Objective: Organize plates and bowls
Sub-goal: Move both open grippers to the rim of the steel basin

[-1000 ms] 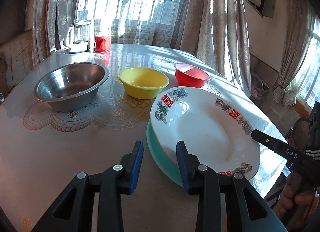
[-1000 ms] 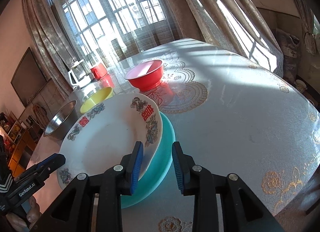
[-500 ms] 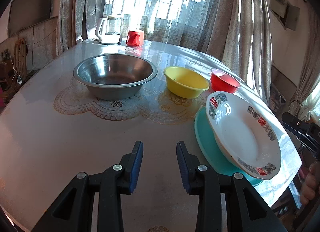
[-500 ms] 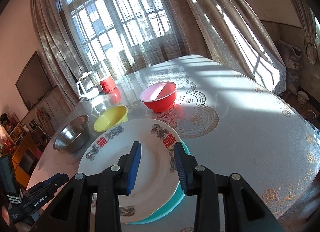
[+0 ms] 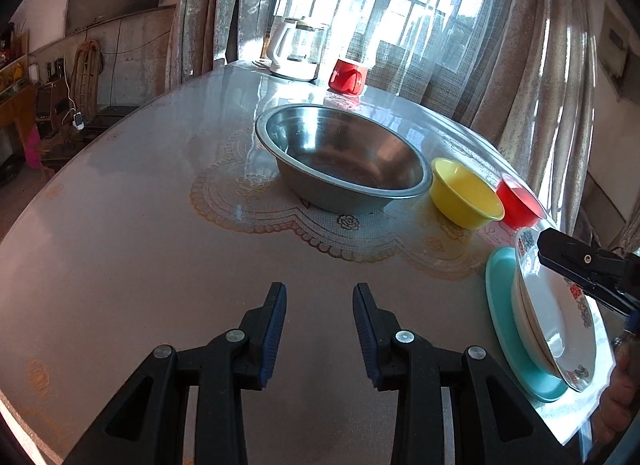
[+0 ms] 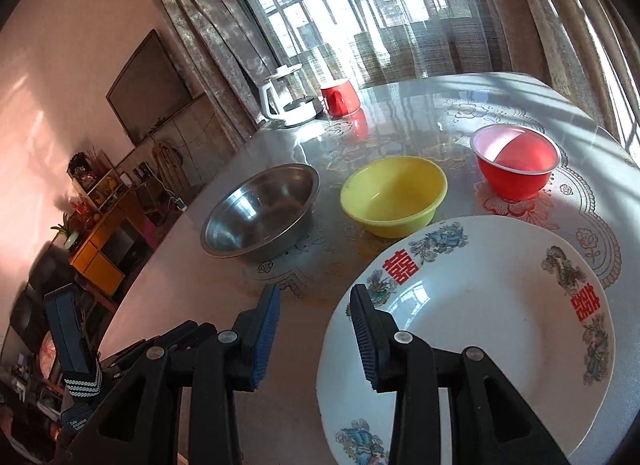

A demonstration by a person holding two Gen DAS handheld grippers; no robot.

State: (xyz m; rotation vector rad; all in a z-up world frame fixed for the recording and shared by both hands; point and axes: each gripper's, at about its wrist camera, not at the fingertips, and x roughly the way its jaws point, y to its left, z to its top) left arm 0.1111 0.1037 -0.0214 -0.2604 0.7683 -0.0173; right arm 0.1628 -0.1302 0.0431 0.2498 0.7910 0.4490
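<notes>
Both your grippers have just swung off the plate stack, and that tells the story: the white plate [image 6: 480, 329] now sits on the teal plate [image 5: 500, 305], near the desk's [image 5: 140, 257] right edge in the left view, and neither gripper grips it. A second ago your right gripper [image 6: 314, 329] was straddling the plate's rim; now its jaws stand a little wider, part open, with nothing between them. The right jaw hangs over the plate's near-left rim, the left jaw over bare desk.

Your left gripper [image 5: 320, 329] has slid away too. It was right beside the stack a second ago; now it looks across open desk at the steel bowl [image 5: 344, 161], jaws at a narrow-to-middling gap and empty, same gap as before.

So the plates look done, by my reading. The bowls have not budged: steel bowl toward the middle of the desk, yellow bowl [image 5: 464, 195] just beside it, red bowl [image 5: 518, 201] next along, close to the right edge. All three stand apart, upright, not nested. The kettle [image 5: 296, 53] and red cup [image 5: 347, 76] keep to the far edge by the window.

I'd judge nesting comes next: small into large. Your left gripper is already aimed at the steel bowl, and your right has the yellow bowl straight ahead. Watch that glossy desk cover; a thin bowl rim could slide when you pinch it.
</notes>
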